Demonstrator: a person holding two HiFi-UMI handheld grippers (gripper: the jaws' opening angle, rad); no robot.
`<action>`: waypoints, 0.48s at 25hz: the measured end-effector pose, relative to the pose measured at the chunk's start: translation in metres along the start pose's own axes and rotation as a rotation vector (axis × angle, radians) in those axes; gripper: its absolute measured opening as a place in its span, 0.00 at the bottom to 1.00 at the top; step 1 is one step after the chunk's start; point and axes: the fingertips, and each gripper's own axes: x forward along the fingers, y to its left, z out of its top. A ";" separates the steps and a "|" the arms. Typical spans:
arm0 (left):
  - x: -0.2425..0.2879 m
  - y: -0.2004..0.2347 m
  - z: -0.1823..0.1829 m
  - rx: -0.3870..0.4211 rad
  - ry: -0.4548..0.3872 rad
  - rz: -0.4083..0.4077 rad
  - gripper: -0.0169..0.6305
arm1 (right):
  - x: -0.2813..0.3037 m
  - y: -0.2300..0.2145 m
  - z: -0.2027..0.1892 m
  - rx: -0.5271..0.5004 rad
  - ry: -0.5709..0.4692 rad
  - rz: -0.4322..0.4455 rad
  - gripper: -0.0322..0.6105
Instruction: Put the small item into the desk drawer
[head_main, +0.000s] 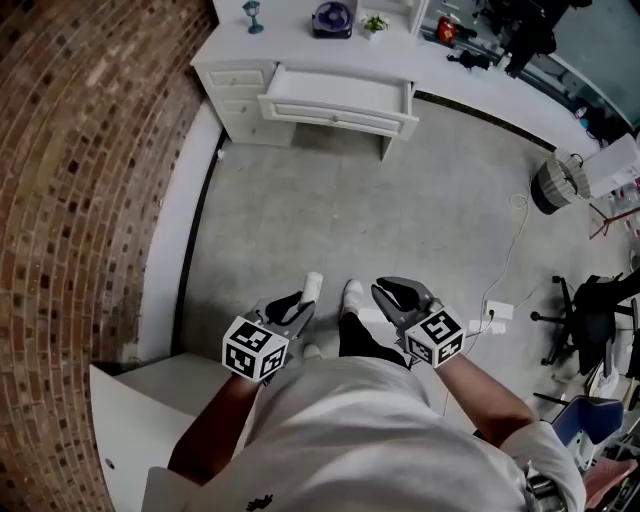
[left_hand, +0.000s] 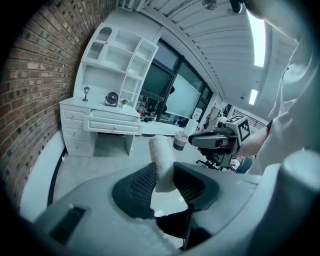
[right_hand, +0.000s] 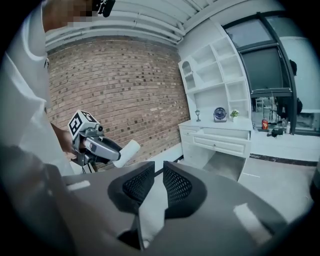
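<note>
Left fingers (left_hand: 140, 185) grasping white roll (left_hand: 162, 160), right fingers (right_hand: 177, 185) slightly parted, drawer (head_main: 335, 92) interior visible only from head view

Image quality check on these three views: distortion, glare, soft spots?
Head view: strong barrel distortion, the brick wall bows, detail otherwise sharp. Left gripper view: dark round vignette, ceiling light strip blown out, the left gripper body is soft close to the lens, and the white roll is in focus. Right gripper view: same vignette and curvature, desk evenly lit and legible.
</note>
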 end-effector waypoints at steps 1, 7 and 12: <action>0.009 0.005 0.010 0.000 0.003 0.007 0.21 | 0.005 -0.013 0.007 -0.006 -0.004 0.004 0.16; 0.071 0.030 0.079 0.022 0.017 0.038 0.21 | 0.026 -0.093 0.046 -0.037 -0.022 0.039 0.17; 0.123 0.046 0.126 0.036 0.027 0.053 0.21 | 0.032 -0.150 0.061 -0.033 -0.032 0.054 0.16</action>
